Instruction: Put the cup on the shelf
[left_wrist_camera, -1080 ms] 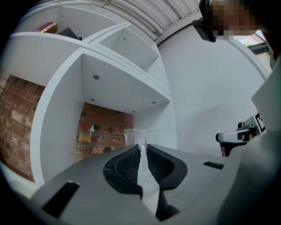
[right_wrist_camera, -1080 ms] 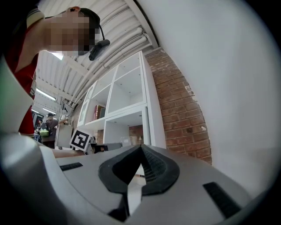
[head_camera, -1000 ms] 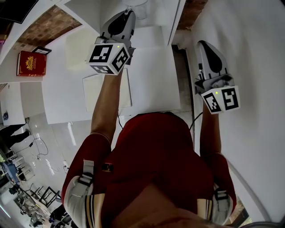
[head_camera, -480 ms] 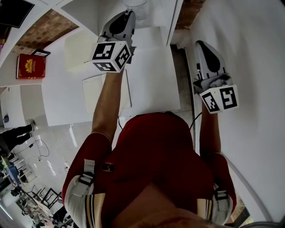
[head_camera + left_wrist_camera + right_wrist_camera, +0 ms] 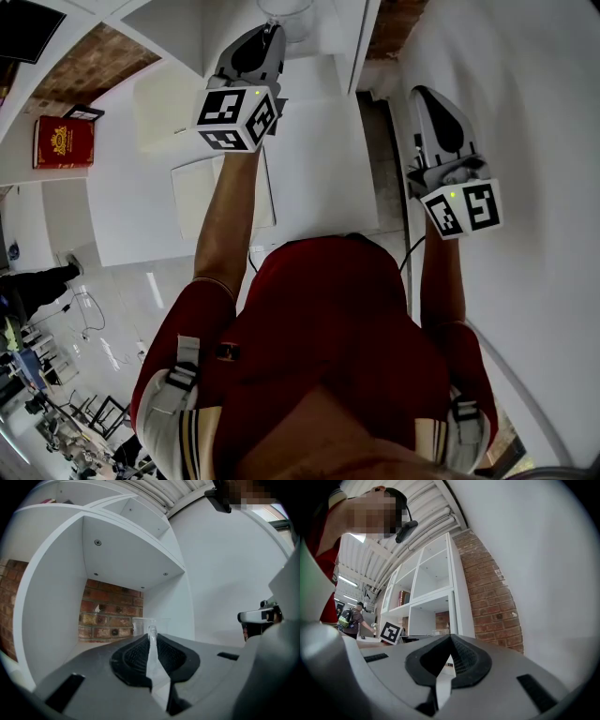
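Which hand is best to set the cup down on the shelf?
Left. The left gripper has its jaws pinching the clear cup, already inside the white shelf. The right gripper is shut, empty, off by the wall.

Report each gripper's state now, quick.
Left gripper: closed on the wall of the clear cup.
Right gripper: closed, nothing between its jaws.
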Demonstrator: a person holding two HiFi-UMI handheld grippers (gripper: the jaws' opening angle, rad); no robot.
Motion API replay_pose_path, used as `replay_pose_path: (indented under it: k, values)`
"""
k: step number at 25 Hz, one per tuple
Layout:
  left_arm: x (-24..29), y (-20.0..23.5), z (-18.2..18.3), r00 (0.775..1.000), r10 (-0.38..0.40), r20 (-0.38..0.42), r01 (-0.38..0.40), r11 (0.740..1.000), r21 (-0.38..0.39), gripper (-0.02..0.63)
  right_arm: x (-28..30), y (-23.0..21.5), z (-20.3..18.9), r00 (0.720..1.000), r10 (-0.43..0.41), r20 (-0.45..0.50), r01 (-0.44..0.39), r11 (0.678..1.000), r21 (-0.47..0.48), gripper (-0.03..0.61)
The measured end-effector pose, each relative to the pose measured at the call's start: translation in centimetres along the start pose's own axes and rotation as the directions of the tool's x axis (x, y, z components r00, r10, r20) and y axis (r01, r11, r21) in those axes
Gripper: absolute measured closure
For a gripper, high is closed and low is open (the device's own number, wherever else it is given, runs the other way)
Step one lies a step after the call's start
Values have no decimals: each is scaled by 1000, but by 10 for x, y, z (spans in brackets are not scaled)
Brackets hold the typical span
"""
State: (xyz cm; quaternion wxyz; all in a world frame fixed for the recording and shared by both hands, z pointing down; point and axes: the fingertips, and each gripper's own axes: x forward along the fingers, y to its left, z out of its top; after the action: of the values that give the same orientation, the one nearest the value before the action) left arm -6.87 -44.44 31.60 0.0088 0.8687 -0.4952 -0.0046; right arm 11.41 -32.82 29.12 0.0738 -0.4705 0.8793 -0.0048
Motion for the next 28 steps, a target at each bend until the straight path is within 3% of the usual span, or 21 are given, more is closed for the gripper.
replay_pose_path:
  k: [15,28]
  values:
    - [0,-2,0,1000,25,-16,-25,1000,2,574,-7,-1,-1,1000,2,0,-2,1000,7,581]
    - [-13,-6,8,1000,19,-3,-19,999,27,486,-6,7,0,1000,26,-5,-26,1000,3,581]
